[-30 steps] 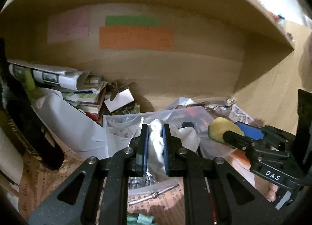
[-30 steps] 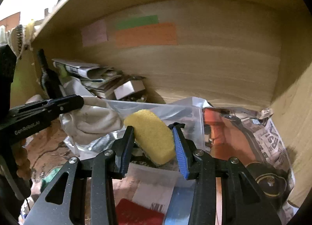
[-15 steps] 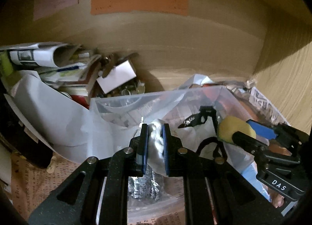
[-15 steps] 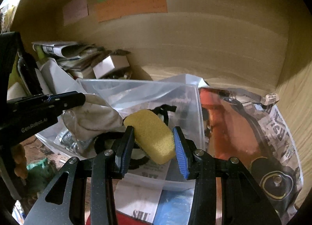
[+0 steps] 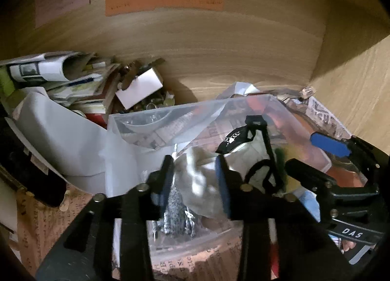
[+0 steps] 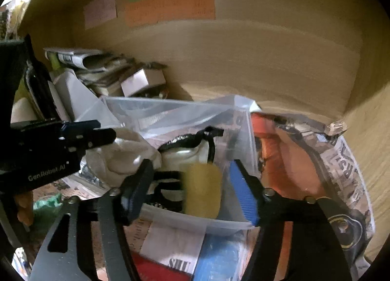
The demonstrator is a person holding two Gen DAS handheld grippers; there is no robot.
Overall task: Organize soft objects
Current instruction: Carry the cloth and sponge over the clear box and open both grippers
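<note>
At far left of the shelf I see a paper stack (image 5: 73, 81) and a small white box (image 5: 139, 87) against the back wall, both apart from the work. Over the clear bin (image 6: 185, 115), my left tongs (image 5: 195, 178) stand part-open around a pale cloth (image 5: 202, 183); the cloth sits between the pads, but blur keeps me from telling whether they are gripping it. A black strap (image 5: 265, 149) lies in the bin just beyond the cloth, on something white. To the right, my right tongs (image 6: 192, 188) are spread wide, and the yellow sponge (image 6: 203, 192) hangs blurred between the fingers, touching neither as far as I can tell, so I judge it to be dropping into the bin.

My worries: the sponge is near the bin's front rim and could bounce out onto the newspaper (image 6: 341, 159). If I let go of the cloth from here, its folds may drape over the rim or snag the strap. Both tongs crowd the same opening, so a careless pull-back could knock them together or drag the light bin.
</note>
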